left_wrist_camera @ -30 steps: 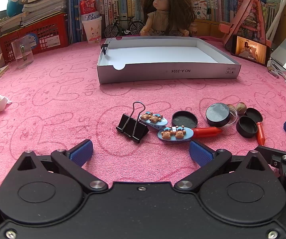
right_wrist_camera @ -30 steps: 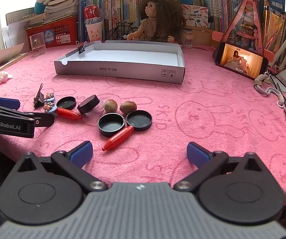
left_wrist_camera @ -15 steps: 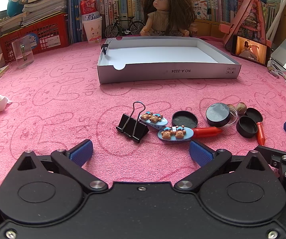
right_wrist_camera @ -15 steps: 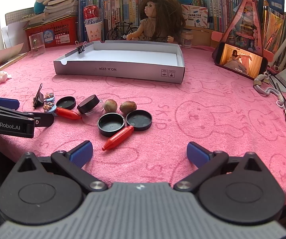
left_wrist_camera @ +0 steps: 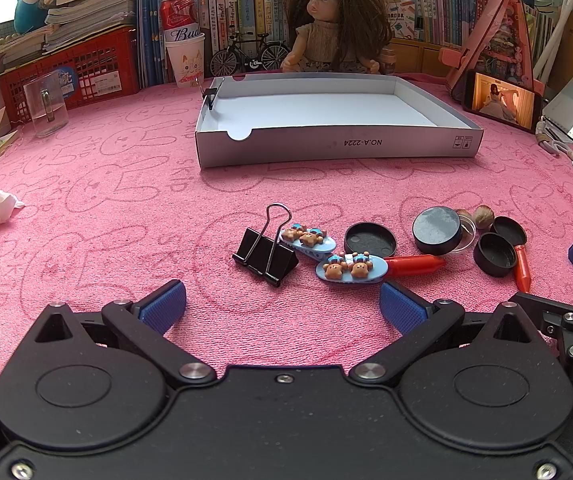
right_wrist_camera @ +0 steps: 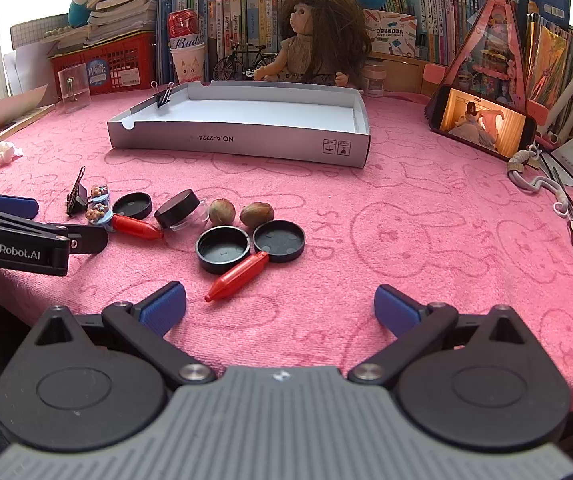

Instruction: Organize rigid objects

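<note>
Fuzzy pink terry cloth (left_wrist_camera: 106,216) with embossed rabbit outlines. Smooth matt cardboard box (left_wrist_camera: 326,146). Glossy black metal binder clip (left_wrist_camera: 264,254) with bright wire handles. Shiny red plastic crayons (right_wrist_camera: 238,276). Dull black plastic lids (right_wrist_camera: 222,249). Rough brown nuts (right_wrist_camera: 257,215). Glossy bear clips (left_wrist_camera: 351,267). Ribbed blue rubbery pads (left_wrist_camera: 163,307).

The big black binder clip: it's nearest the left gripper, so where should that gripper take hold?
Grip the black binder clip across its triangular body from above, fingers on the two sloped faces. One wire handle stands up, so come in beside it with the open left gripper.
</note>
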Demonstrator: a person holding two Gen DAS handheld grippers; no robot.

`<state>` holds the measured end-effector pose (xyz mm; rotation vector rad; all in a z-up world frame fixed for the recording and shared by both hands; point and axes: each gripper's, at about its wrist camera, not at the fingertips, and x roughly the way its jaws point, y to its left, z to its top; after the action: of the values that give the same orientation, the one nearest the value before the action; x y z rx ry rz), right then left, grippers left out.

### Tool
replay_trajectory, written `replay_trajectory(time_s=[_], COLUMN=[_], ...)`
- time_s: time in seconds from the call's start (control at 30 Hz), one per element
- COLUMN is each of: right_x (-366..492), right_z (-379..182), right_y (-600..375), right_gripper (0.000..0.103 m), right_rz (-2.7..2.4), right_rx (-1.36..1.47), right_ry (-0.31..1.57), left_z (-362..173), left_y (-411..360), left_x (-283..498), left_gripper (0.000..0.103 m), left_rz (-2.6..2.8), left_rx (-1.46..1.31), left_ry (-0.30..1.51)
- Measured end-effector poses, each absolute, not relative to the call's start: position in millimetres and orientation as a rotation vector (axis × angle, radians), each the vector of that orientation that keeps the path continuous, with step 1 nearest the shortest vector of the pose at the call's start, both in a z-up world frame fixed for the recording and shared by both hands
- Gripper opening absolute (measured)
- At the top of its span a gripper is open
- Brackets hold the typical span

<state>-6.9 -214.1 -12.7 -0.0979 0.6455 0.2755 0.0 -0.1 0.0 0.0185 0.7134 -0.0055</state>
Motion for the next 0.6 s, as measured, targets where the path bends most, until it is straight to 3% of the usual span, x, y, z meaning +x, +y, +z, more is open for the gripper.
replay_trajectory(time_s=[0.6], right_x=[-5.4], right_z=[-11.1], right_y=[-212.8], right_gripper=[0.103], right_rz=[0.255], right_rx=[-0.098], right_ry=[0.664], left_z=[-0.1], left_y=[-0.1], left_x=[0.0], left_gripper=[0.103], left_rz=[-0.004], left_rx=[0.018], left_ry=[0.715])
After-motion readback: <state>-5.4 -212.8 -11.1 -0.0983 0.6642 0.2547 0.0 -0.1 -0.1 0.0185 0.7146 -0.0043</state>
